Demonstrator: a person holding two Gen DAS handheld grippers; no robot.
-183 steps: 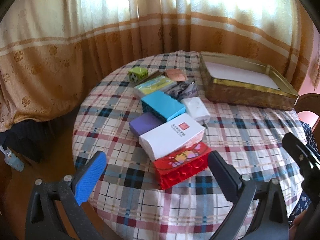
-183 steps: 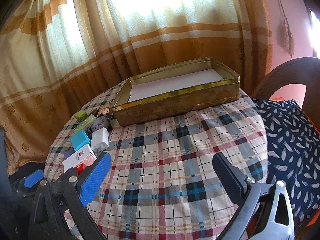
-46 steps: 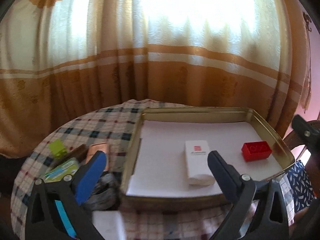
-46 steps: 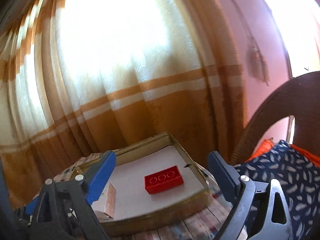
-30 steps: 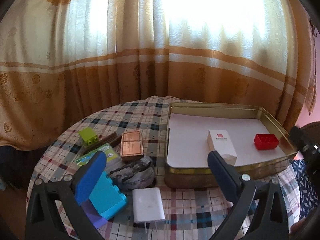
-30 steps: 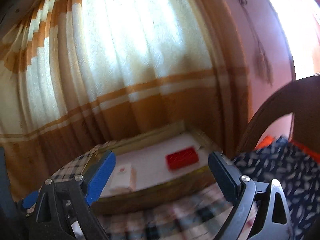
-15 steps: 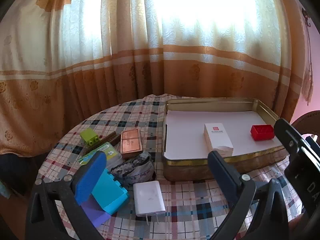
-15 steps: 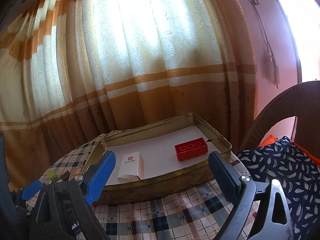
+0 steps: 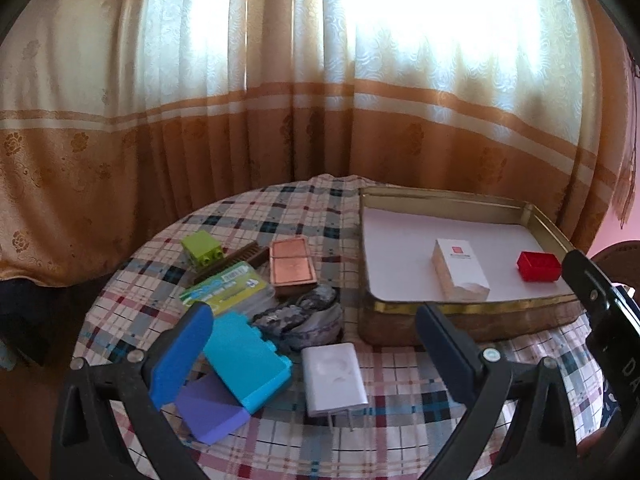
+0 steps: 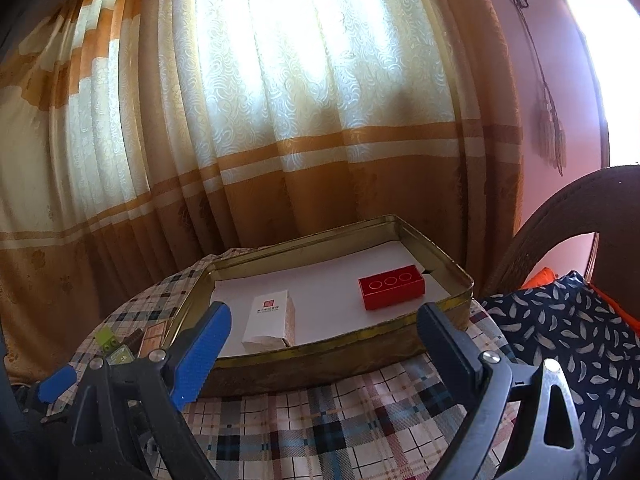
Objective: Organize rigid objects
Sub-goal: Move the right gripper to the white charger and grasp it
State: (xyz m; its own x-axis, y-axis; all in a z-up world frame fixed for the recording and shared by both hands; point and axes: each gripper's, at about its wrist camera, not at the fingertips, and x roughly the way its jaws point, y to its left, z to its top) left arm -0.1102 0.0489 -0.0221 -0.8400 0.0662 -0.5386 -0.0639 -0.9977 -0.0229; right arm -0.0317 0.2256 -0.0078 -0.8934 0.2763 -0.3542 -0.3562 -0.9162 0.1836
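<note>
While the gold tin (image 9: 460, 309) at two o'clock already holds two items, the left gripper (image 9: 312, 354), jaws spread and empty, hangs nearest the white charger (image 9: 334, 376), lying dead ahead with its long axis running twelve-to-six; the right gripper (image 10: 320, 350) gapes empty too.

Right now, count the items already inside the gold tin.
2. A white box lies near the middle of the gold tin, and a red brick sits toward its right end. Nothing else shows on the white liner in either view.
</note>
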